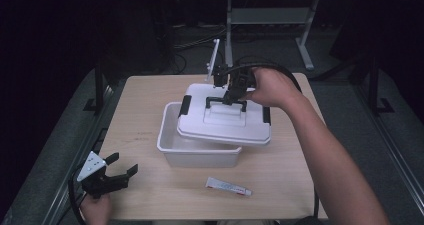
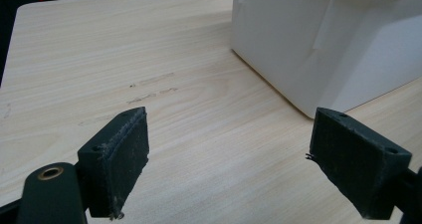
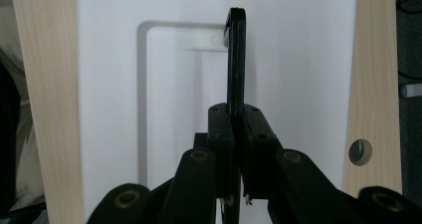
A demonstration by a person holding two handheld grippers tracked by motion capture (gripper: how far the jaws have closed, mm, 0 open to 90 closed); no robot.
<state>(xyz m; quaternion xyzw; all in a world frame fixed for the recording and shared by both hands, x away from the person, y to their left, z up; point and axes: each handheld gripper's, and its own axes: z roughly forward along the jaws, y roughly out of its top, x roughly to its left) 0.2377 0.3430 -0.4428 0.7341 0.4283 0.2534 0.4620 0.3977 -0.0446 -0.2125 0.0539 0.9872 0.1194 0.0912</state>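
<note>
- The white rectangular plastic lid (image 1: 225,120) was held skewed over the open white plastic storage bin (image 1: 170,142), mid-tabletop (image 1: 140,105), right of the bin's centre.
- The right claw (image 1: 231,99) was clamped fully onto the lid's thin black carry handle (image 3: 235,59).
- The left claw (image 1: 121,171) was seen wide open and empty, near the tabletop's front-left corner.
- The lid was judged light, stiff and smooth; swing about the handle was considered likely.
- The handle's centre was judged the best grip point.

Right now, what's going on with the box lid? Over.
Right gripper shut on lid handle. Lid askew over white box. Left gripper open, idle. Tube lying clear.
</note>
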